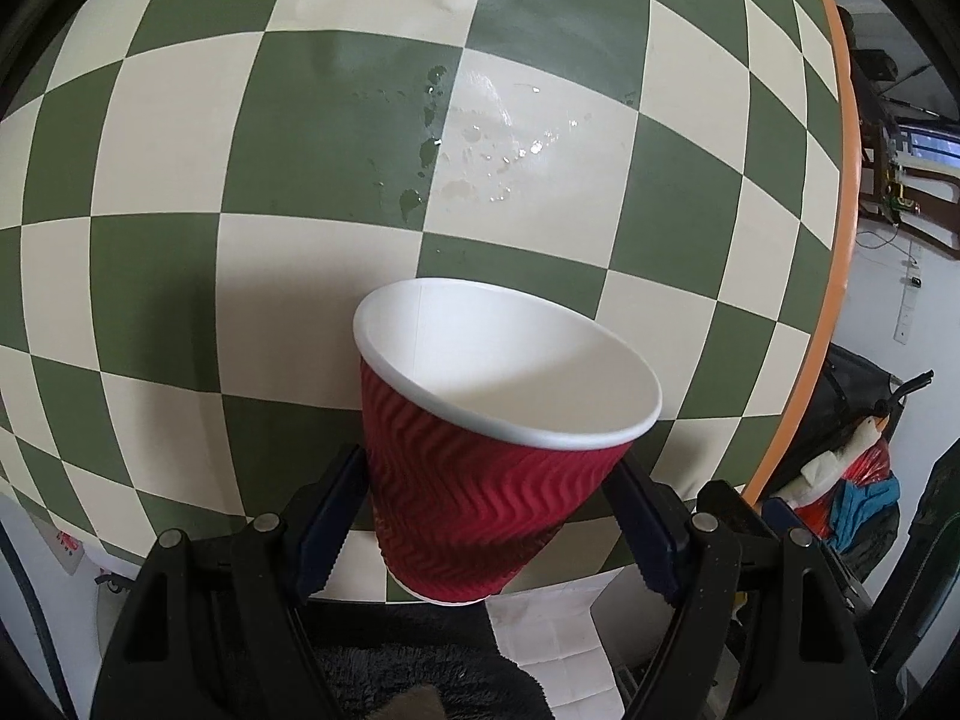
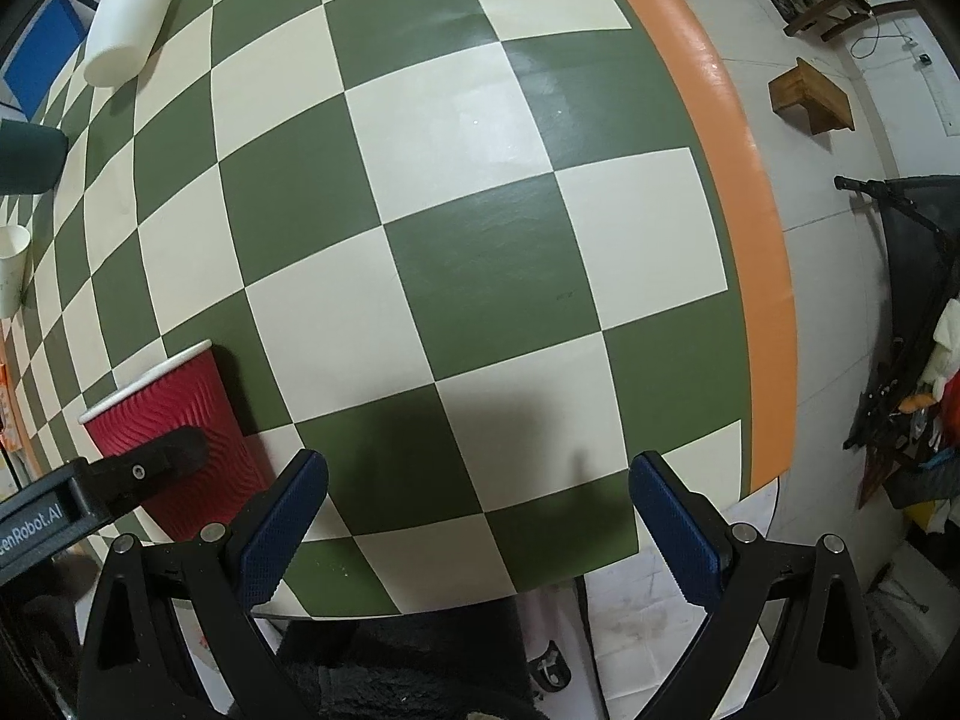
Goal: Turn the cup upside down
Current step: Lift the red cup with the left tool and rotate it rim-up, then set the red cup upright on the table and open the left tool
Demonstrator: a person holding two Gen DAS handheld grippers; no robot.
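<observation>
Red ribbed paper is what my left gripper (image 1: 489,531) has between its blue pads (image 1: 324,531); both jaws press the cup (image 1: 492,456) low on its wall, well under the white rim, and the cup sits tilted with its mouth facing ahead of me and a little to my right, lifted off the checkered table (image 1: 240,150). My right gripper (image 2: 480,522) is wide and holds nothing; the cup lies off to its left, and bare checks lie straight ahead of its fingers. Beyond my left fingertips some water drops (image 1: 468,138) glisten on the cloth.

As I judge it, the turn is barely begun; to do it well I should roll my left wrist steadily until the rim faces down, keeping the squeeze gentle, since thin paper walls will likely buckle under a hard pinch; I should hold height until the mouth is fully over, then lower so the whole rim lands flat at once; a dry patch nearer than the drops seems the better landing place; the right gripper need only keep clear.
</observation>
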